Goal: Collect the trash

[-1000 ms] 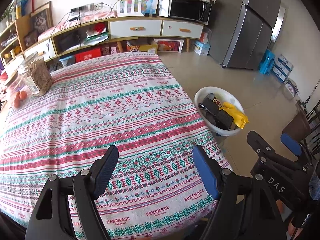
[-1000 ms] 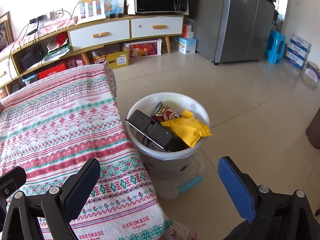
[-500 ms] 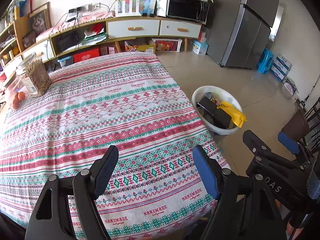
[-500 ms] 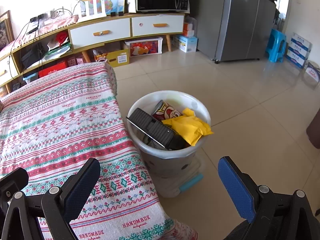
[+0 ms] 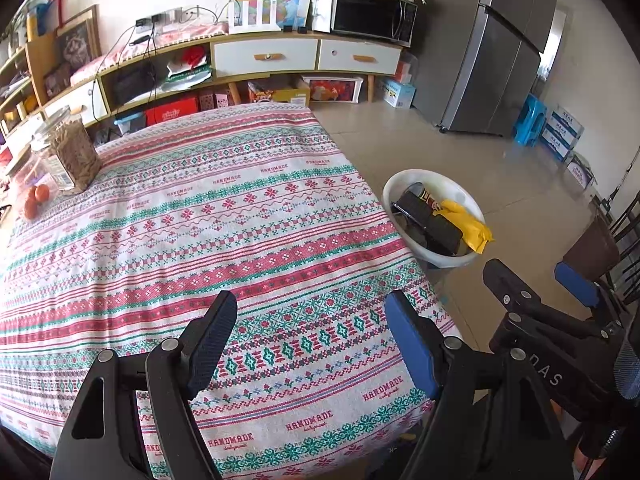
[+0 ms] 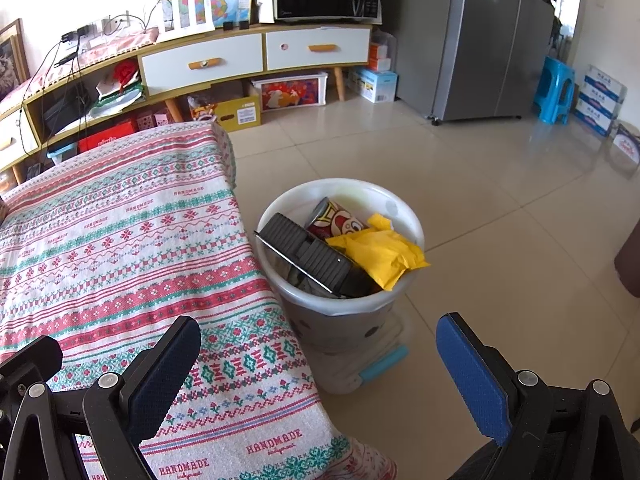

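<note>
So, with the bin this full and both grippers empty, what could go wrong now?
The white trash bin is heaped: the yellow wrapper overhangs its rim and might slide onto the floor. The black tray leans steeply, so more trash could tip it out. The right hand-held gripper, open near the bin, could knock it.

The tabletop (image 5: 168, 240) wears a woven cloth – soft-looking, matt, a bit rough. The trash bin (image 6: 404, 216) is smooth white plastic, and in it lie a crinkly yellow wrapper (image 6: 380, 254) and a ridged black plastic tray (image 6: 308, 254). The floor (image 6: 500, 240) is shiny tile, the fridge (image 6: 480, 40) is smooth grey metal – and each hand-held gripper, left (image 5: 308, 342) and right (image 6: 320, 376), is matt black plastic with bumpy blue pads.
</note>
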A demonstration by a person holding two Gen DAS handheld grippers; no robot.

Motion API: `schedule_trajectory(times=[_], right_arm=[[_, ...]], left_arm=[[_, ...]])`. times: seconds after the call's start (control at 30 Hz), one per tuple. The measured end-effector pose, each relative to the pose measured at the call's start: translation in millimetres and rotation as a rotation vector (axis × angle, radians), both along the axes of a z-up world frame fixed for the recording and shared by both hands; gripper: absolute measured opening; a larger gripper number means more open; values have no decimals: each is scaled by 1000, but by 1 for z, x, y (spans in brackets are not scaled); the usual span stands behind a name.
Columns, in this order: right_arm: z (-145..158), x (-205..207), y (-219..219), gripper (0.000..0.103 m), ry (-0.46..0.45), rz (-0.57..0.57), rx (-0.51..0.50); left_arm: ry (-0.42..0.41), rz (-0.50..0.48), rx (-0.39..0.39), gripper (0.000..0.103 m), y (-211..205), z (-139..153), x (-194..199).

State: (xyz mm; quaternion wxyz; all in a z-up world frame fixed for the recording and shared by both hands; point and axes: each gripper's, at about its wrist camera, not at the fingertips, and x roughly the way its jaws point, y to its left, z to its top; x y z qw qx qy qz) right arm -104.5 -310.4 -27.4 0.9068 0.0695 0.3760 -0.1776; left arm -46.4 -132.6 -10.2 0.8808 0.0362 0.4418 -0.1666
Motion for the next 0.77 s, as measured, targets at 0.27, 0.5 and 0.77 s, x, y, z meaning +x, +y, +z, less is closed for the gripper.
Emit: schedule_trajectory(times=[0.27, 0.5, 0.77], right_arm=[[-1, 1, 0, 98, 4, 1, -3], [-2, 2, -2, 98, 6, 0, -5], [-2, 2, -2, 98, 7, 0, -6]], left_arm=[[2, -6, -1, 79, -1, -1, 0], [5, -11, 2, 79, 1, -2, 2], [-5, -13, 2, 81, 3, -1, 2]])
